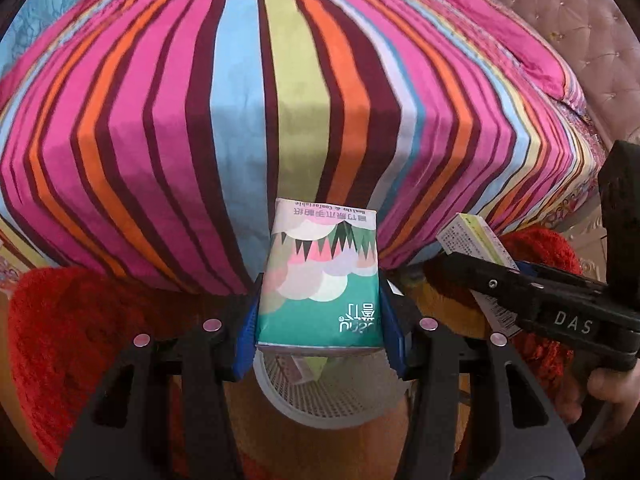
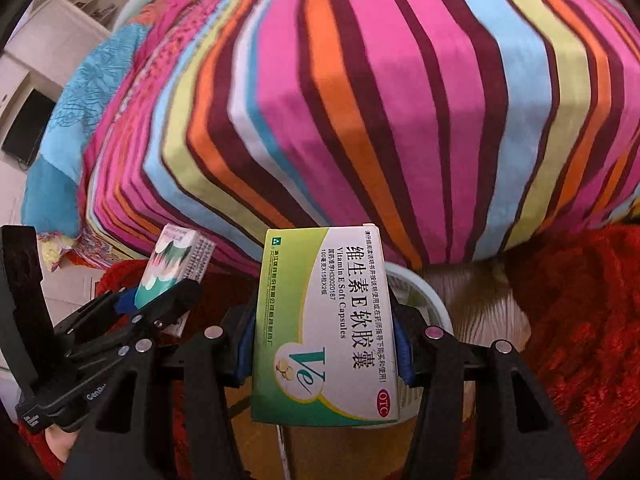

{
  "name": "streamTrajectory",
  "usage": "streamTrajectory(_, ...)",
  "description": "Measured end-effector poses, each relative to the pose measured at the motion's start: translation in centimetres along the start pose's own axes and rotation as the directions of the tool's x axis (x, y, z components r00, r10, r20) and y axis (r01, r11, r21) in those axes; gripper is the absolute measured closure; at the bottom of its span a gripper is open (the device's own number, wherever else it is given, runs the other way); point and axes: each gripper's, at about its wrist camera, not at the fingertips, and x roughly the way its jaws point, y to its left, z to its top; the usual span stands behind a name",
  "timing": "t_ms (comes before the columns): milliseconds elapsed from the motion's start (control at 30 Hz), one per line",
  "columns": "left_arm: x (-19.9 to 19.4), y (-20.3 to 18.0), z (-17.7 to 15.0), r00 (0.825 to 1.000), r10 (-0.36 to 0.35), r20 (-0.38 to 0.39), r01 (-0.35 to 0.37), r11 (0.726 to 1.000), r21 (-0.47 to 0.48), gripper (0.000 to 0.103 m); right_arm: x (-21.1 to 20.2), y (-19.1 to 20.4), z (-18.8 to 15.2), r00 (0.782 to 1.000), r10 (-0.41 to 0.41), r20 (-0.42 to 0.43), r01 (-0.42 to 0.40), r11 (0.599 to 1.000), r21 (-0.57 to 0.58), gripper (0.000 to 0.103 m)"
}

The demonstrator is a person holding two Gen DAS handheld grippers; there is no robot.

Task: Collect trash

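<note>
My left gripper [image 1: 320,320] is shut on a green tissue pack [image 1: 320,276] and holds it above a white mesh waste basket [image 1: 320,404]. The pack also shows in the right wrist view [image 2: 168,264]. My right gripper [image 2: 322,332] is shut on a green and white Vitamin E box [image 2: 324,320], above the same basket's rim [image 2: 424,292]. The box also shows in the left wrist view [image 1: 472,240], to the right of the tissue pack. The two grippers are side by side, close to the bed's edge.
A bed with a striped quilt [image 1: 280,100] fills the view ahead. A red shaggy rug [image 1: 72,340] lies on the floor around the basket. A tufted headboard [image 1: 580,20] is at the far right. A blue cushion [image 2: 80,120] lies at the left.
</note>
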Motion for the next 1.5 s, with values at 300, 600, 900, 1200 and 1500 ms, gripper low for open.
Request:
streamTrajectory(300,3.0,-0.2,-0.8,0.993,-0.021,-0.112,0.021,1.0,-0.001,0.053,2.8,-2.2,-0.9,0.993,-0.006,-0.121,0.018,0.995,0.1,0.052)
streamTrajectory(600,4.9,0.1,-1.3,0.981,-0.04,-0.189,0.037,0.999,-0.018,0.053,4.1,-2.7,-1.5,0.982,-0.007,-0.187,0.032,0.991,0.131,0.053)
streamTrajectory(900,6.0,0.3,-1.7,0.969,-0.046,-0.243,0.04,0.999,-0.031,0.053,4.4,-2.4,-1.9,0.973,-0.015,-0.228,0.048,0.989,0.141,0.052)
streamTrajectory(1200,8.3,1.1,-2.6,0.933,-0.064,-0.354,0.042,0.997,-0.068,0.053,6.4,-3.1,-2.5,0.949,-0.017,-0.314,0.077,0.981,0.181,0.053)
streamTrajectory(1500,10.4,0.5,-3.3,0.898,-0.064,-0.436,0.044,0.997,-0.056,0.053,7.8,-4.0,-2.9,0.93,0.005,-0.368,0.087,0.969,0.232,0.053)
